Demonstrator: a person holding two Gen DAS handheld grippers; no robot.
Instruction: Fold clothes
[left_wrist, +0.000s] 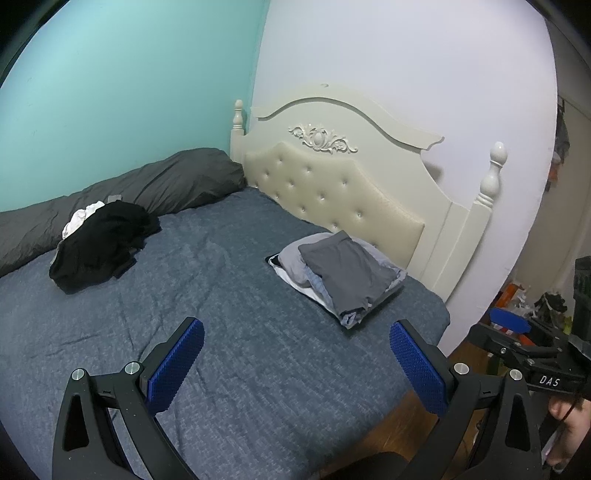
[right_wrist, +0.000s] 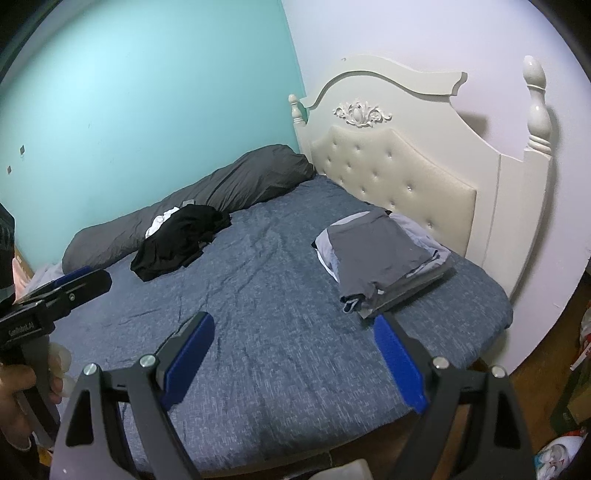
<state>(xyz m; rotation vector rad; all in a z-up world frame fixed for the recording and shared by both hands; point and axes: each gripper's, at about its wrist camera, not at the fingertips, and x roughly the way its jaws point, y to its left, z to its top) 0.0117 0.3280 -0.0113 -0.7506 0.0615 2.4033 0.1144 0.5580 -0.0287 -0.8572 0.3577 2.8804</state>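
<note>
A stack of folded grey and pale blue clothes (left_wrist: 347, 275) (right_wrist: 384, 258) lies on the blue bed sheet (left_wrist: 221, 314) (right_wrist: 277, 314) near the headboard. A loose heap of black clothes (left_wrist: 103, 243) (right_wrist: 181, 240) with some white fabric under it sits by the far side of the bed. My left gripper (left_wrist: 295, 350) hangs open above the near part of the bed, holding nothing. My right gripper (right_wrist: 295, 347) is open too, above the sheet, short of the folded stack. Each gripper shows at the edge of the other's view.
A long dark grey pillow (left_wrist: 147, 188) (right_wrist: 221, 195) lies along the teal wall. The cream tufted headboard (left_wrist: 332, 192) (right_wrist: 399, 173) stands behind the folded stack. Wood floor and clutter (left_wrist: 532, 302) lie off the bed's right side.
</note>
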